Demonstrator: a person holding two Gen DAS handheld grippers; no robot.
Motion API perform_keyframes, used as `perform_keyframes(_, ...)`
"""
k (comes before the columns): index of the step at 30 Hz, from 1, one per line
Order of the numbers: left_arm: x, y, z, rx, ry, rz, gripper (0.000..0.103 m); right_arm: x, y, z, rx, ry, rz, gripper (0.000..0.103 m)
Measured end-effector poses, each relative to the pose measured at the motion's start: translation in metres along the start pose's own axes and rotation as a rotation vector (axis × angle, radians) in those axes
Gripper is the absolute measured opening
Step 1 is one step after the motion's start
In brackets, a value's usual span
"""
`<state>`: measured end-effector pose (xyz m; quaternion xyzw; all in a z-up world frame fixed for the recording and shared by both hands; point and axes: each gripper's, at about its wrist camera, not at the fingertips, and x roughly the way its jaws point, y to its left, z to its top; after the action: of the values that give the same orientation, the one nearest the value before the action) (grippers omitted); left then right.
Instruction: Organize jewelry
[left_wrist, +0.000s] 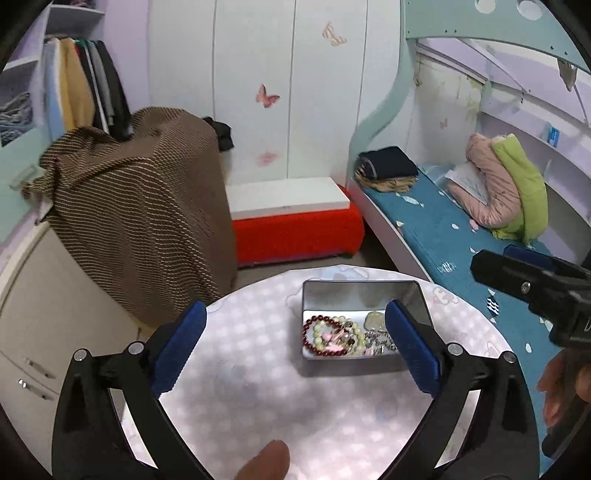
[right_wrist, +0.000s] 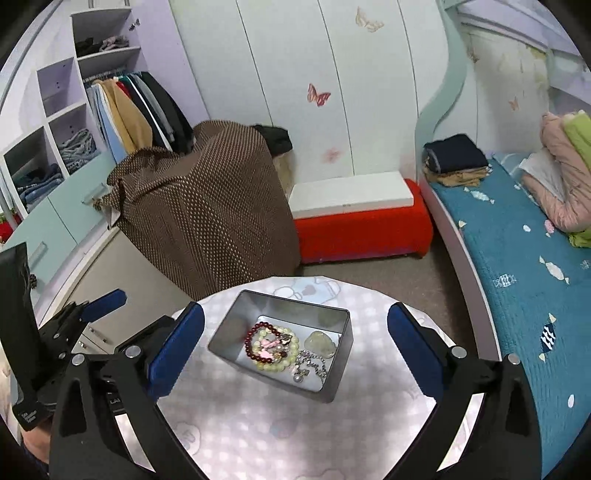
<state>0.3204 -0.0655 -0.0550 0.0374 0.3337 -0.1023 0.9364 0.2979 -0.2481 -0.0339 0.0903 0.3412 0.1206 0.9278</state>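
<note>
While both hand-held grippers (left_wrist: 295, 339) (right_wrist: 295, 339) gape empty | tin (right_wrist: 229, 332) holds bracelets (right_wrist: 271, 345) | no legible writing

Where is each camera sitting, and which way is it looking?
Left wrist view: rides on the left gripper, looking forward over the round table at the metal tin of jewelry; its two open blue fingers, a thumb tip and the right gripper show.
Right wrist view: rides on the right gripper, looking at the tin from farther right; its open fingers and the left gripper show.
Both share the tin, red bead bracelet, table, red bench and bed.
</note>
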Motion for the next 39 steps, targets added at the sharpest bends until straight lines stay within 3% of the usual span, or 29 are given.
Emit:
perform_keyframes(10, -0.097, 0.007, -0.04, -0.028, -0.116, 0.077, 0.097, -0.085, 0.027, -0.041, -0.045, -0.122, -0.068, 0.096)
perform_keyframes(20, -0.193, 0.005, -0.1, -0.077, -0.206, 0.126, 0.098, -0.148, 0.047, -0.104, -0.102, -0.167, -0.135, 0.096)
perform_keyframes(26, -0.24, -0.005, -0.128, -0.049, -0.24, 0.161, 0.098, -0.184, 0.069, -0.134, -0.136, -0.206, -0.138, 0.096)
perform_keyframes(39, -0.296, -0.015, -0.159, -0.073, -0.302, 0.192, 0.098, -0.206, 0.101, -0.167, -0.131, -0.252, -0.148, 0.096)
